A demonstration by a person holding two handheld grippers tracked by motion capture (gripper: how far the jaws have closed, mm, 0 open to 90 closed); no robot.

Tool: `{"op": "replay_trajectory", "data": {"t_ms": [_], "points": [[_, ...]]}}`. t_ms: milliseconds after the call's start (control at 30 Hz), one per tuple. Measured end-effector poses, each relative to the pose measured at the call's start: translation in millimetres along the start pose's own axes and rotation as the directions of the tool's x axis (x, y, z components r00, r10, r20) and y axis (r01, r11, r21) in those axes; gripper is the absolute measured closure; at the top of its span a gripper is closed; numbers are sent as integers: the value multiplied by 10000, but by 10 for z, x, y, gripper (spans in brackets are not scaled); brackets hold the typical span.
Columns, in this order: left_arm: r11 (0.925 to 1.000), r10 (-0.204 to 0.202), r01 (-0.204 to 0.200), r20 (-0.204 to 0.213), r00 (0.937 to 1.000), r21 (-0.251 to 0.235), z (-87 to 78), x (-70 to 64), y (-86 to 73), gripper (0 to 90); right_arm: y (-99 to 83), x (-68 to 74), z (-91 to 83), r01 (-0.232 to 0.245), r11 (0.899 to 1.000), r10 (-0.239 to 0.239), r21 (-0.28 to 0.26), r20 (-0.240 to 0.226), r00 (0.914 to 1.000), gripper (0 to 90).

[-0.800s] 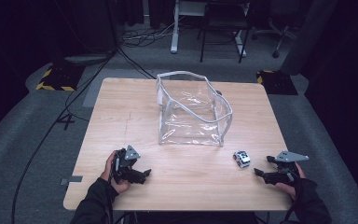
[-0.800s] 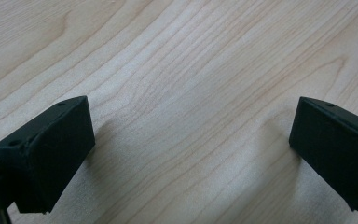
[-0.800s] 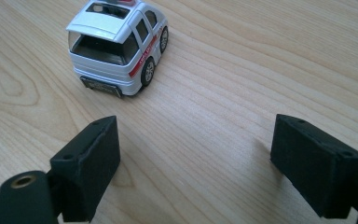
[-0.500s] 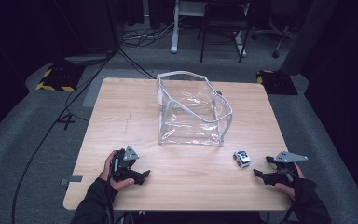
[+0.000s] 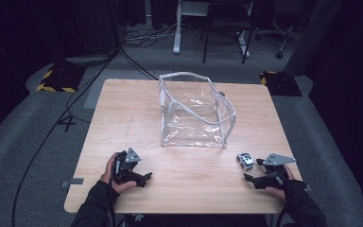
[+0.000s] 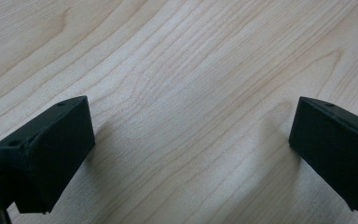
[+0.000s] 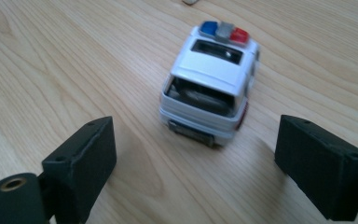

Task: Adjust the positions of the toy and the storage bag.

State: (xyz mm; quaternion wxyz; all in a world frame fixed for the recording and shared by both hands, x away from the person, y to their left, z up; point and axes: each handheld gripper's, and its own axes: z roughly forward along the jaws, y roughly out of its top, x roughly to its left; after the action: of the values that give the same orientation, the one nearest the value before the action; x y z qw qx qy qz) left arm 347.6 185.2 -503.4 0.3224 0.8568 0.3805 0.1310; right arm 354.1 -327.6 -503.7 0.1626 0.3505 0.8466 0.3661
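Right tongs [image 7: 196,154] edged nearer the white toy police car [image 7: 209,93].

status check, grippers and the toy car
Right gripper open, lined up behind toy police car, not touching. Left gripper open over bare table. Nothing between.

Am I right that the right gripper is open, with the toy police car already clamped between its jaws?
Not quite: the right gripper is open, but the car stands free on the table just ahead of the jaws, untouched, as the right gripper view shows.
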Motion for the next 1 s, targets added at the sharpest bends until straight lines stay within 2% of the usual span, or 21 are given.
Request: {"op": "replay_trajectory", "data": {"t_ms": [233,400,500,600,700,733,833,867,933,1000], "points": [[10000,20,-20,-1,10000,1,0,1,0,2,103,55,115,-117,9998,115,148,103,9999,67],[10000,23,-23,2,10000,4,0,1,0,2,172,75,185,-425,9989,419,176,303,9987,68],[10000,21,-21,4,10000,2,0,1,0,2,194,66,211,-436,9989,429,152,388,9983,76],[10000,19,-19,3,10000,1,0,1,0,2,191,54,197,-658,9978,661,-68,562,9962,187],[10000,18,-18,3,10000,2,0,1,1,2,186,37,188,-681,9975,692,-180,689,9952,234],[10000,18,-18,2,10000,3,0,1,1,2,185,38,180,-708,9969,730,-338,716,9948,355],[10000,16,-16,3,10000,2,0,1,1,2,185,30,177,-719,9966,748,-399,777,9942,396],[10000,17,-17,5,10000,2,0,1,1,2,187,3,179,-587,9974,620,-420,808,9948,424],[10000,16,-16,4,10000,3,0,1,1,2,198,8,185,-749,9962,778,-434,695,9945,429],[10000,20,-20,4,10000,3,0,1,1,2,201,-13,190,-628,9971,656,-440,647,9957,436]]}}
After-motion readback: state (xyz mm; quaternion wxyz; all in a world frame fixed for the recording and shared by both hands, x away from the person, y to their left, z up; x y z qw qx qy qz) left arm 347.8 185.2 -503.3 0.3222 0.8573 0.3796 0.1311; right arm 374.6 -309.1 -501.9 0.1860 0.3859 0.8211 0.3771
